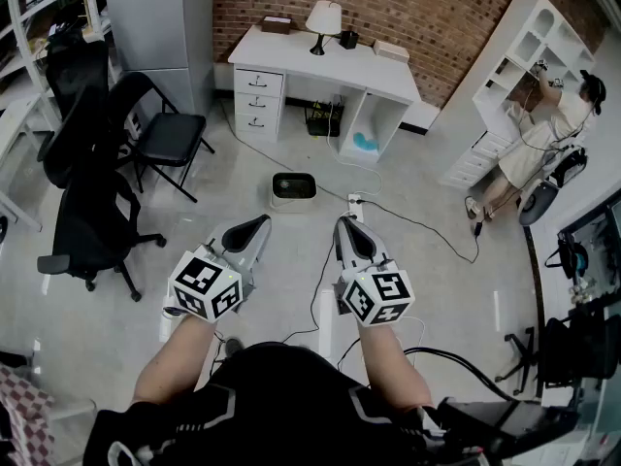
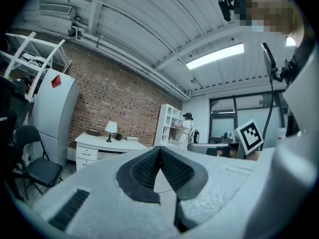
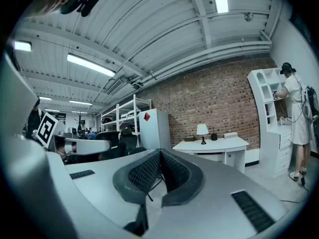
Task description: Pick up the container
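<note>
Fingers of my left gripper are pressed together, nothing btwn them. Same on my right gripper: pads closed tip to tip, empty. Both grippers point level, side by side, not touching.

Ref. landmark: white desk.
- Container: on floor in front of desk, on my side of it, untouched. Looks like a low white bin w/ dark interior; detail is poor.
- Grippers: farther from desk than container, well short of it.
</note>
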The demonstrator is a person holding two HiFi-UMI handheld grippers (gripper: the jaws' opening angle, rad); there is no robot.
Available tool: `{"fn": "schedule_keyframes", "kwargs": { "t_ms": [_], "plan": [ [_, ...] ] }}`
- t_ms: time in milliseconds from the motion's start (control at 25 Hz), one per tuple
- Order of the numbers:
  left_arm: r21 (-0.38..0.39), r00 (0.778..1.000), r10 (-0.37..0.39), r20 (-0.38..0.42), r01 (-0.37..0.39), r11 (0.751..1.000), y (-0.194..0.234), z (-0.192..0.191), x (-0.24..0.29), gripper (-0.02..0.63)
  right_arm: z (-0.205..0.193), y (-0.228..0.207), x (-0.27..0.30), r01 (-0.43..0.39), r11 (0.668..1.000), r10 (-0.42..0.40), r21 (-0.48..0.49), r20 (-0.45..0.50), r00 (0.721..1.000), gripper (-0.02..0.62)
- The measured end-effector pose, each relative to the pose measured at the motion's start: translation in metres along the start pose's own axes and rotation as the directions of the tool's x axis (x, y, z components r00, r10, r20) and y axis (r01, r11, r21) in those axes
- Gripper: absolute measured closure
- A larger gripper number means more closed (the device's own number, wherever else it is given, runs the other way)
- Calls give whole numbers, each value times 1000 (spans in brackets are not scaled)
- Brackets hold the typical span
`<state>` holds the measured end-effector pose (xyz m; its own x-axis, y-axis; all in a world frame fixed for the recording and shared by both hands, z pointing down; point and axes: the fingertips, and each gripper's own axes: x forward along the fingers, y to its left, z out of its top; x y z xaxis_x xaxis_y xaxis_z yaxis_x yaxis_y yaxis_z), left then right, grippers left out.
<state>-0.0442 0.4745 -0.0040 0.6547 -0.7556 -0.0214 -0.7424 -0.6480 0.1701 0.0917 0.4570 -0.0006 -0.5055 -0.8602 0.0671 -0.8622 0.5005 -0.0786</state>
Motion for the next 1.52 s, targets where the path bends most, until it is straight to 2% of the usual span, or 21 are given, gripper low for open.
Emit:
{"fn": "schedule_keyframes", "kwargs": {
  "t_ms": [160,480,720,1040,1240,1360,1520],
  "plan": [
    [-13,1000,27,-6,-27,1000,7,-2,-4,597,1,1,2,-3,1000,3,-4,7,1000,588],
    [-33,1000,18,-10,-19,999,8,-5,-13,597,0,12,3,-5,1000,5,-4,3,1000,588],
    [-57,1000,30,0,-30,998,24,-5,-31,597,-2,32,8,-31,1000,31,0,13,999,586],
    [-69,1000,11,4,-10,998,62,-9,-67,597,-12,67,27,2,1000,-2,3,6,1000,586],
    [-81,999,-26,-19,24,996,85,-20,-84,596,-23,87,34,52,999,-52,3,-1,999,586],
    [-102,999,-37,-26,34,994,91,-23,-87,597,-27,91,36,70,998,-70,1,-25,997,586],
    [-71,998,-53,-22,51,996,95,-20,-81,596,-25,85,43,78,997,-79,-10,-23,997,586]
  ]
}}
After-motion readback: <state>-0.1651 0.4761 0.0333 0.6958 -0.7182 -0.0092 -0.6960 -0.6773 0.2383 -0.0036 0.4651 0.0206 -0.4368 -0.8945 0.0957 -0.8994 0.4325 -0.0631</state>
